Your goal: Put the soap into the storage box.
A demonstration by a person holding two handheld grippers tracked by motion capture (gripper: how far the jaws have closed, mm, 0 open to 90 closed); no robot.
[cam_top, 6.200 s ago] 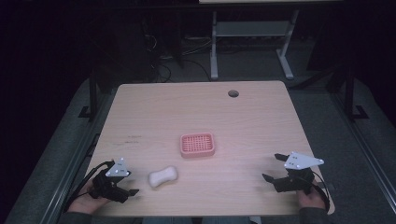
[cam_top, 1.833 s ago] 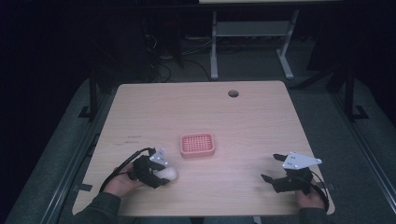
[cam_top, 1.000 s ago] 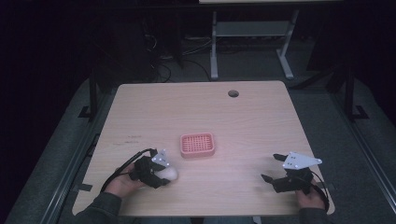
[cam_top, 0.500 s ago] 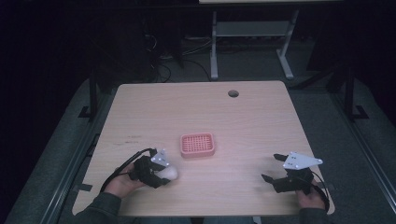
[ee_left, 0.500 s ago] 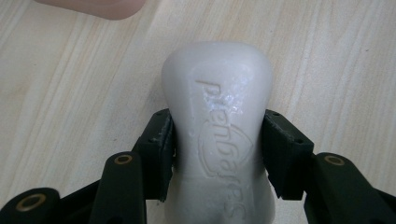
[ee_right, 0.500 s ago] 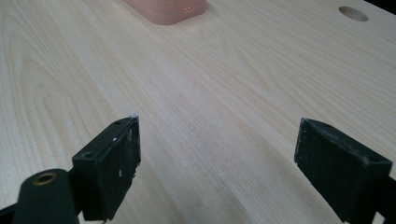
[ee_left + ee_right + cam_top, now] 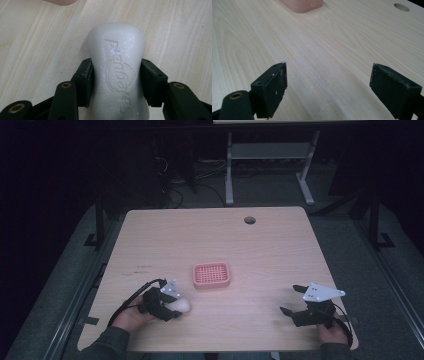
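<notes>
Wood table (image 7: pixel 280 250), dark room. Since 6 s ago our left gripper (image 7: pixel 172 306) moved onto soap (image 7: pixel 117 67) & clamped it, nr pink dish (image 7: pixel 211 275). Right gripper (image 7: pixel 295 301) idle, jaws wide, empty. Prob lift next.

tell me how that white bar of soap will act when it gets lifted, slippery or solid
The white embossed bar of soap probably stays rigid: the left tool is clamped on its narrowed waist and it shows no bending. Its smooth, rounded sides and the speckles on its face, possibly moisture, suggest it could slip. The waist pinch likely helps stop that.
</notes>
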